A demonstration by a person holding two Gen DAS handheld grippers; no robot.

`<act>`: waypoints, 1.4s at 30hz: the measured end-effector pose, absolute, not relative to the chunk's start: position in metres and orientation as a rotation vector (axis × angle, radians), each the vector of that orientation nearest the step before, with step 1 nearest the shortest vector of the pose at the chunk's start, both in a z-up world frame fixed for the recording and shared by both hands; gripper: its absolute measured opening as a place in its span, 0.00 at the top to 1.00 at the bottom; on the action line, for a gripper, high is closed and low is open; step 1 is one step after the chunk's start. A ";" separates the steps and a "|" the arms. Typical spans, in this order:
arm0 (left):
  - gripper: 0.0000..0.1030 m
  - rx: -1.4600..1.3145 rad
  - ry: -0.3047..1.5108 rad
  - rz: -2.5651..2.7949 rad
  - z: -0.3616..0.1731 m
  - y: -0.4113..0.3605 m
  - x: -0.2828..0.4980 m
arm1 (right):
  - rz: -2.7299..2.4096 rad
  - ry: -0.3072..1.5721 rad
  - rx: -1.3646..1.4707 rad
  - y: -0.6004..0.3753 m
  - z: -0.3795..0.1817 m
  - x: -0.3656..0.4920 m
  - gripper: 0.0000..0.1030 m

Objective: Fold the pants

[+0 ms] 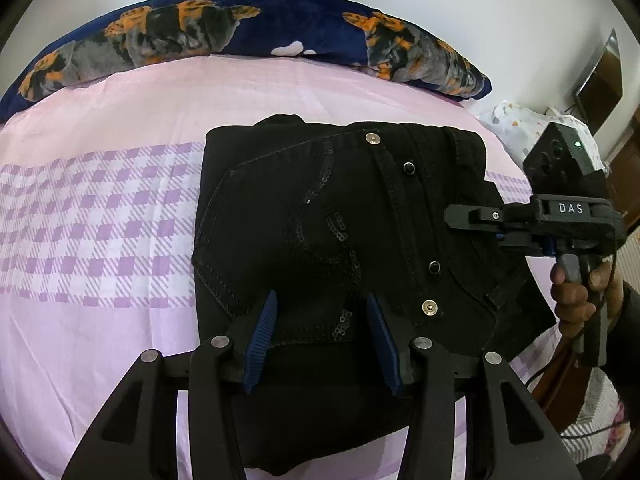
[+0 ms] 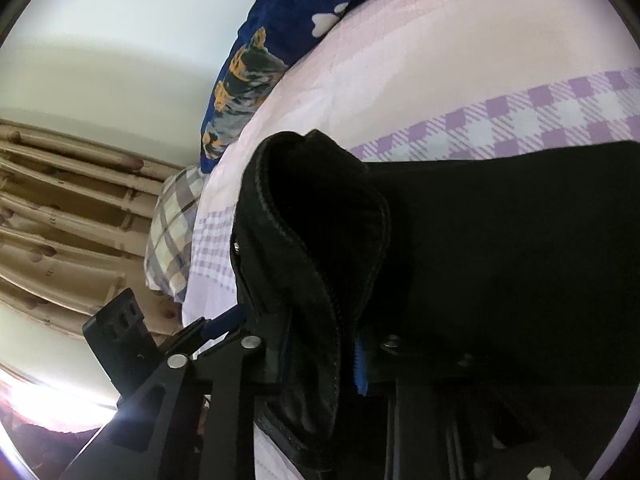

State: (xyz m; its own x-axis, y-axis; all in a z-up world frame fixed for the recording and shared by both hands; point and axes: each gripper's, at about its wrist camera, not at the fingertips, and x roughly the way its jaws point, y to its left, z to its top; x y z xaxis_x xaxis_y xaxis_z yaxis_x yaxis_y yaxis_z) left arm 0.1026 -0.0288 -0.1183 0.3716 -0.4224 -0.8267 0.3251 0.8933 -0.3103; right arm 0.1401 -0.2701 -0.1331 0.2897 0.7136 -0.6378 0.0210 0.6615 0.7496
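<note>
The black pants (image 1: 340, 232) lie folded into a compact stack on the pink bed sheet (image 1: 120, 340), pocket with sequins and rivets facing up. My left gripper (image 1: 322, 320) is open just above the stack's near edge, blue pads apart, holding nothing. My right gripper (image 1: 452, 216) reaches in from the right at the stack's right edge. In the right wrist view the right gripper (image 2: 320, 344) is shut on a thick fold of the pants (image 2: 480, 260), with the cloth bulging over the blue pads (image 2: 359, 364). The left gripper (image 2: 224, 324) also shows there.
A navy blanket (image 1: 240, 32) with orange and grey prints lies along the bed's far edge. A patterned pillow (image 1: 520, 124) is at the far right. A checked cloth (image 2: 172, 232) and a curtain (image 2: 60, 220) lie beyond the bed's side.
</note>
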 end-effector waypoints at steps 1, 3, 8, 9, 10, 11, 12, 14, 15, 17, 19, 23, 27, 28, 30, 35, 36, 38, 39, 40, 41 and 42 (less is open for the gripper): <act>0.54 -0.111 1.094 -0.483 -0.117 -0.027 0.103 | 0.509 1.194 0.729 -0.269 -0.128 0.138 0.85; 0.54 -0.150 1.107 -0.490 -0.115 -0.023 0.106 | 0.494 1.172 0.722 -0.266 -0.114 0.132 0.86; 0.54 -0.230 1.064 -0.466 -0.097 -0.004 0.108 | 0.496 1.130 0.714 -0.248 -0.072 0.127 0.87; 0.54 -0.237 1.048 -0.467 -0.093 -0.002 0.108 | 0.502 1.121 0.721 -0.246 -0.065 0.127 0.87; 0.54 -0.239 1.034 -0.466 -0.088 0.000 0.108 | 0.507 1.112 0.728 -0.244 -0.057 0.127 0.87; 0.54 -0.235 1.020 -0.461 -0.083 0.002 0.108 | 0.513 1.107 0.730 -0.242 -0.051 0.127 0.87; 0.54 -0.221 0.991 -0.461 -0.078 0.003 0.109 | 0.517 1.099 0.730 -0.241 -0.044 0.126 0.87; 0.54 -0.219 0.978 -0.465 -0.071 0.003 0.110 | 0.514 1.081 0.729 -0.241 -0.032 0.125 0.88; 0.54 -0.217 0.974 -0.470 -0.068 0.002 0.112 | 0.514 1.072 0.726 -0.242 -0.026 0.124 0.88; 0.54 -0.210 0.971 -0.483 -0.065 -0.002 0.114 | 0.500 1.047 0.728 -0.251 -0.015 0.121 0.88; 0.54 -0.192 0.964 -0.507 -0.062 -0.012 0.114 | 0.478 1.028 0.723 -0.262 -0.008 0.117 0.88; 0.54 -0.141 0.967 -0.560 -0.064 -0.038 0.112 | 0.371 1.005 0.764 -0.300 -0.013 0.105 0.88; 0.54 -0.082 0.995 -0.608 -0.077 -0.064 0.110 | 0.255 1.027 0.788 -0.332 -0.040 0.093 0.88; 0.54 -0.065 1.008 -0.618 -0.082 -0.070 0.110 | 0.223 1.047 0.795 -0.341 -0.054 0.091 0.88; 0.54 -0.032 1.037 -0.633 -0.092 -0.078 0.106 | 0.169 1.091 0.789 -0.349 -0.077 0.088 0.88; 0.54 0.037 1.124 -0.635 -0.122 -0.088 0.100 | 0.099 1.105 0.817 -0.365 -0.103 0.079 0.73; 0.53 0.046 1.108 -0.637 -0.124 -0.089 0.098 | 0.093 1.101 0.811 -0.365 -0.100 0.077 0.72; 0.53 0.047 1.107 -0.637 -0.123 -0.089 0.099 | 0.085 1.096 0.782 -0.365 -0.093 0.071 0.71; 0.53 0.043 1.108 -0.638 -0.124 -0.088 0.099 | 0.081 1.091 0.770 -0.364 -0.088 0.066 0.71; 0.53 0.038 1.108 -0.639 -0.124 -0.088 0.098 | 0.079 1.081 0.767 -0.365 -0.082 0.060 0.71; 0.53 0.031 1.107 -0.640 -0.124 -0.087 0.097 | 0.078 1.074 0.769 -0.366 -0.079 0.056 0.71; 0.53 0.023 1.107 -0.641 -0.125 -0.086 0.098 | 0.081 1.066 0.772 -0.367 -0.075 0.049 0.71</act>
State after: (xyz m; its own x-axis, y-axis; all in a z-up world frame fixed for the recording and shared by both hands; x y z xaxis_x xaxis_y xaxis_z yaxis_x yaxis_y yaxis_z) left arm 0.0977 -0.0859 -0.1249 0.2873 -0.4686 -0.8354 0.4912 0.8208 -0.2915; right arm 0.0494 -0.3671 -0.0754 0.5069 0.4150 -0.7555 0.2954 0.7398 0.6045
